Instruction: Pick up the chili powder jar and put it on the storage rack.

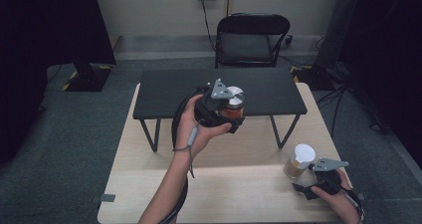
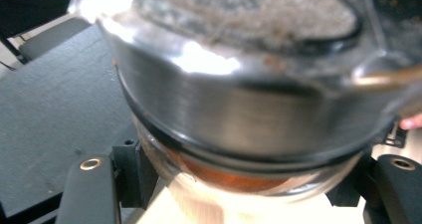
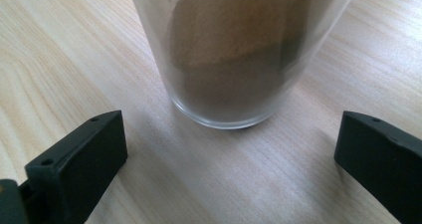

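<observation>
Gripping a jar (image 1: pixel 232 103) with a metal lid, my left gripper (image 1: pixel 225 115) holds it in the air over the front edge of the black shelf (image 1: pixel 169 92); the left gripper view has the jaws clamped on the glass just under the lid, orange contents inside. Right of the shelf and nearer me, a glass (image 1: pixel 298 161) of brown powder with a white lid stands on the wooden table (image 1: pixel 149 184). My right gripper (image 1: pixel 308 186) rests just before that glass, jaws spread wide, not touching it.
</observation>
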